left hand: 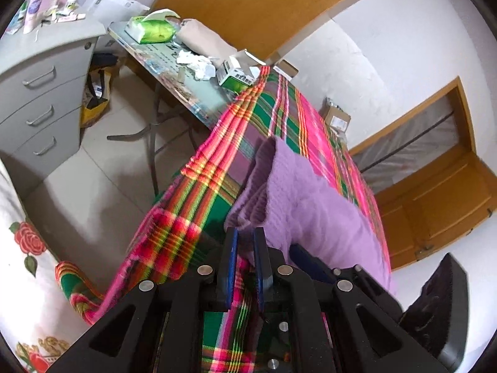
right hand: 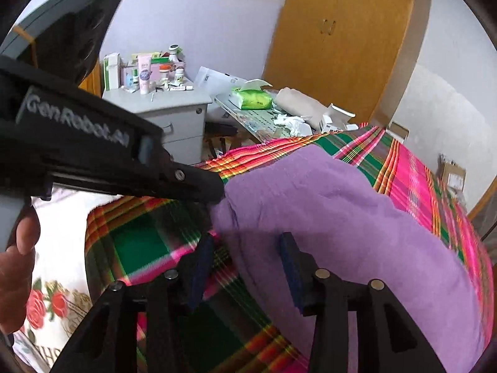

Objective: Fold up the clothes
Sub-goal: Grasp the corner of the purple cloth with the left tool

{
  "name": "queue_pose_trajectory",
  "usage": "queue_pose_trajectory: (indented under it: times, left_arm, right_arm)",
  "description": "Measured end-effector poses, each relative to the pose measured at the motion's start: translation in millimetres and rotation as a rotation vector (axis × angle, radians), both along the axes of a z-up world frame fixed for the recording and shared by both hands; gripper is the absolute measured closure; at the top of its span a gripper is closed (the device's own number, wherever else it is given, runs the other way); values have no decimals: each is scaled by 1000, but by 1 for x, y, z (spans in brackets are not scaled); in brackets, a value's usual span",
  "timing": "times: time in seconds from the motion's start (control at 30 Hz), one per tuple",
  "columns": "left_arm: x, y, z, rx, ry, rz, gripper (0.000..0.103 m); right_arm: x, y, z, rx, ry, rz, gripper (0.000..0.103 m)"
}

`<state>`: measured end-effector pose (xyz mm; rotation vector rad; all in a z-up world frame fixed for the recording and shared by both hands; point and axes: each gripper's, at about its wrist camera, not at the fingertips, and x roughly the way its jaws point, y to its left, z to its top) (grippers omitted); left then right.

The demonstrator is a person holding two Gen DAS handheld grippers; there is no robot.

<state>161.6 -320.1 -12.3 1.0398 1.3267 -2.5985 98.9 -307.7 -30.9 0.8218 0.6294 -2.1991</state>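
Sweater (left hand: 313, 199), purple and knitted, lies on the plaid blanket (left hand: 279, 108) in the left wrist view; the left tool (left hand: 246, 237) is nearly closed, pinching the ribbed edge between its blue pads. A cluttered bench (left hand: 174, 71) stands beyond.

Right wrist view: the right tool (right hand: 245, 251) gapes wide just over the sweater's edge, gripping nothing. The left tool reaches in from the left, its tip against the cloth.

Two close wrist views over the plaid bedspread (left hand: 279, 108) (shared cluttered folding table (right hand: 248, 118) beyond)
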Motion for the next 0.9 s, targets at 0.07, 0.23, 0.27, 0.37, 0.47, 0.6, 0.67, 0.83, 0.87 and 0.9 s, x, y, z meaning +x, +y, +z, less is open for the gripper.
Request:
queue_pose_trajectory:
  times: [0.07, 0.23, 0.27, 0.37, 0.47, 0.6, 0.67, 0.83, 0.87, 0.9]
  left_arm:
    - [-1, -7, -2, 58, 6, 0, 80]
    - [-12, -15, -5, 169, -9, -13, 56]
    - [-15, -16, -6, 185, -12, -22, 56]
    - [-24, -17, -8, 240, -10, -48, 55]
    - [-33, -17, -9, 281, -15, -95, 55]
    - [-48, -14, -19, 319, -81, -129, 55]
    - [-54, -13, -19, 323, -90, -141, 55]
    - [-78, -6, -18, 321, -119, -186, 55]
    - [-83, -5, -19, 332, -120, -191, 55]
    - [-89, -6, -20, 343, -123, -196, 55]
  right_arm:
    - [-4, 1, 0, -11, -12, -10, 76]
    - [-3, 13, 7, -81, -3, -20, 95]
    - [-3, 16, 9, -99, 2, -19, 95]
    - [-3, 22, 11, -133, 0, -15, 96]
    - [-2, 26, 12, -154, -4, -8, 96]
    - [0, 32, 16, -193, 1, 2, 97]
    - [1, 35, 18, -214, -3, 4, 97]
    - [1, 38, 21, -239, -6, 8, 97]
    - [1, 39, 22, -244, -8, 9, 97]
    - [1, 39, 22, -248, -11, 10, 97]
